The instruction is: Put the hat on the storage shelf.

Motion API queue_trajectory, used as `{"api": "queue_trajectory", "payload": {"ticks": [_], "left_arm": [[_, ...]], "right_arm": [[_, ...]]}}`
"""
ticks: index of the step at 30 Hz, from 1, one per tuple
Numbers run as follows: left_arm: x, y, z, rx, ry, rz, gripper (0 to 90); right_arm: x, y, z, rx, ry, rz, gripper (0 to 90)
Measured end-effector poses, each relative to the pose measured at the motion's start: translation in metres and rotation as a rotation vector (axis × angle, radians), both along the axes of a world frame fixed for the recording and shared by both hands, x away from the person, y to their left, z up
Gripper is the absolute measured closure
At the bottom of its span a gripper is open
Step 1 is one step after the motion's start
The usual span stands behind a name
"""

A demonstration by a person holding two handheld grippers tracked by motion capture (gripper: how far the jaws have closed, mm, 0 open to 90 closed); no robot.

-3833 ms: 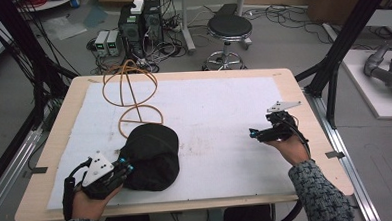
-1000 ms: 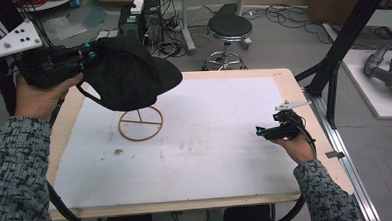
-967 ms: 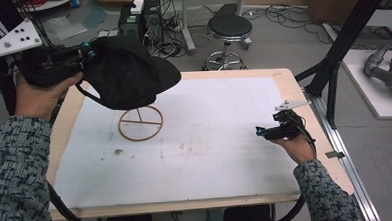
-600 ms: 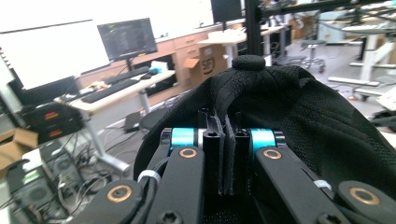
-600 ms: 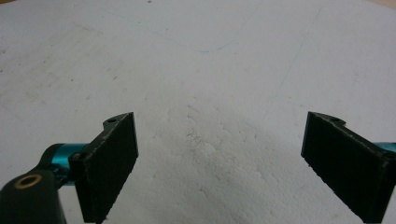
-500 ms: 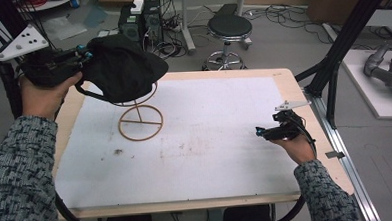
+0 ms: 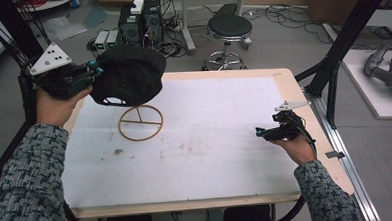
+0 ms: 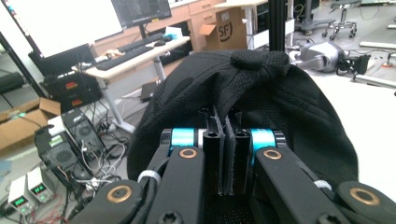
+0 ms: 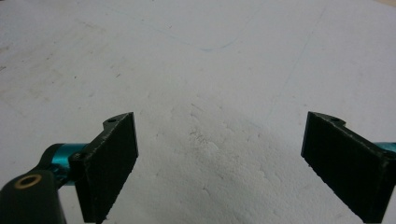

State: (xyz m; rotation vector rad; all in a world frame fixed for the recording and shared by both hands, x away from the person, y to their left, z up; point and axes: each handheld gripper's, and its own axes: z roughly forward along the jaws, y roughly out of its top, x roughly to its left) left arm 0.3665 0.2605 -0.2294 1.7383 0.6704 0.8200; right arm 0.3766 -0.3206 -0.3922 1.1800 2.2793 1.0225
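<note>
The left tongs (image 7: 94,71) are clenched on a fold of the black cap (image 7: 127,76), with the fabric pinched flat between the jaws in the left gripper view (image 8: 224,140). The cap is held in the air above the far left corner of the bench (image 7: 212,190), over the wooden wire-frame stand (image 7: 140,123), clear of the ring-shaped base that lies flat on the white bench surface. The cap's long axis runs roughly left to right in the high view, extending from the tongs toward the bench centre, with its opening facing down toward the stand. The right tongs (image 7: 259,133) rest low at the right side of the bench, well apart from the cap, jaws spread wide and grasping nothing, pointing left across the white surface (image 9: 210,116).
</note>
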Motion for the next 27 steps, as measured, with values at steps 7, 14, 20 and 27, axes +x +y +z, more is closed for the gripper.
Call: {"api": "queue_trajectory", "payload": {"ticks": [7,14,20,27], "left_arm": [[0.001,-0.002,-0.015,0.034,0.028,0.021,87.4],[0.004,-0.003,-0.023,0.036,0.039,0.036,87.2],[0.006,-0.001,-0.031,0.019,0.059,0.052,86.3],[0.011,-0.001,-0.039,-0.004,0.075,0.085,84.9]], "right_arm": [[0.0,0.0,-0.004,-0.011,0.009,0.006,10.6],[-0.001,-0.003,-0.005,-0.006,0.007,0.0,10.6],[-0.001,-0.004,-0.006,-0.005,0.011,-0.003,10.6],[-0.001,-0.003,-0.006,-0.004,0.013,0.003,10.6]]}}
